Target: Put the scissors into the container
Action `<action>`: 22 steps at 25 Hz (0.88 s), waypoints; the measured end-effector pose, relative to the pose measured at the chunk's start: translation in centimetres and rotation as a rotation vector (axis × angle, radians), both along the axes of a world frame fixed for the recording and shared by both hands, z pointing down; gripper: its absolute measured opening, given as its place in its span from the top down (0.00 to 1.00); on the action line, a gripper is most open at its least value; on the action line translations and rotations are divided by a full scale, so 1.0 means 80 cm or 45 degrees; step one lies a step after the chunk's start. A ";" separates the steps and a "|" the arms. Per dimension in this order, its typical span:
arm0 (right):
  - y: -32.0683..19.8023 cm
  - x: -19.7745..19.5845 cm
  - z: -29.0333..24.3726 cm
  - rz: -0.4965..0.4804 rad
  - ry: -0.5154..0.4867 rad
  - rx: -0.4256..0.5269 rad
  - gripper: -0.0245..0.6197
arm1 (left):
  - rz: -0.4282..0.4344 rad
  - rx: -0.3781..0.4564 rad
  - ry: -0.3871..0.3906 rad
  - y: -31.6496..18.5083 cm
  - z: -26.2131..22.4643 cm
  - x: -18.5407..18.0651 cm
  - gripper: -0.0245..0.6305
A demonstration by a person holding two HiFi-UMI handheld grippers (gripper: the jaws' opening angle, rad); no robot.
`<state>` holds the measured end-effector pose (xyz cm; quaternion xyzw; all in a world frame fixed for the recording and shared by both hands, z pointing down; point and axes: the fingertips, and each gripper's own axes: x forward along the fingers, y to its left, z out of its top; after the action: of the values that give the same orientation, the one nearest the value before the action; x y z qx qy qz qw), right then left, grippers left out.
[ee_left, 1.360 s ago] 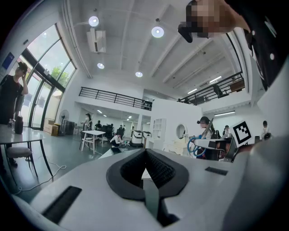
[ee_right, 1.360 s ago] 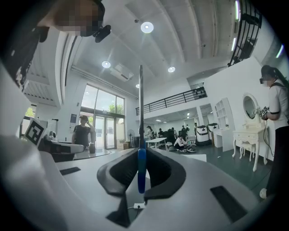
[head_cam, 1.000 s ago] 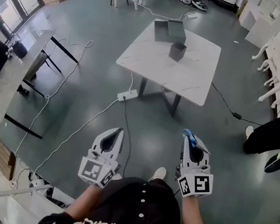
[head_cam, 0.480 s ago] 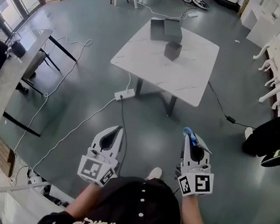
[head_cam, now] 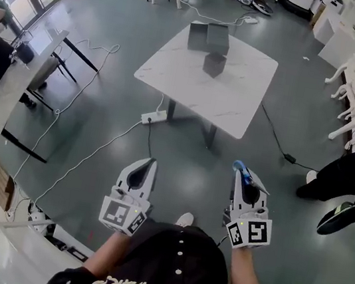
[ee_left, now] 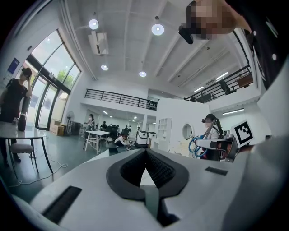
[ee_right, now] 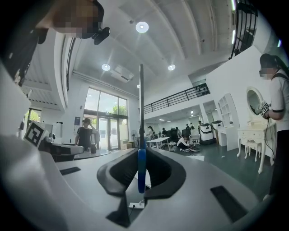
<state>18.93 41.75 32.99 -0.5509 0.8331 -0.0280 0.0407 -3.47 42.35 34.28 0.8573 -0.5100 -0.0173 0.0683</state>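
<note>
Fingers of right gripper (head_cam: 245,178) pinch the scissors (ee_right: 142,169) — left gripper (head_cam: 151,164) closed together, empty.

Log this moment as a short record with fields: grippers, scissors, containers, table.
left gripper: jaws together, nothing between them
right gripper: shut on the scissors
scissors: blue handle clamped, blades sticking up past the jaws
containers: three dark boxes on the table, well away from both grippers
table: white, ahead of both grippers
task step: scissors not yet in a container

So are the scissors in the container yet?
Out: the right tongs grip the blue-handled scissors, far short of the table with the dark containers.
</note>
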 end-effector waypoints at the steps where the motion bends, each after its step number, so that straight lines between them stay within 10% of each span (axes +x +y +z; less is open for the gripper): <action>1: -0.003 0.007 0.001 -0.008 0.003 0.001 0.87 | -0.010 -0.001 0.000 -0.001 0.000 0.006 0.92; 22: -0.058 0.086 0.011 0.000 0.008 -0.002 0.87 | 0.004 0.004 -0.011 -0.059 0.005 0.088 0.92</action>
<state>25.82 37.08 33.83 -0.5511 0.8332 -0.0270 0.0376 3.54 37.63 34.66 0.8582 -0.5090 -0.0141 0.0648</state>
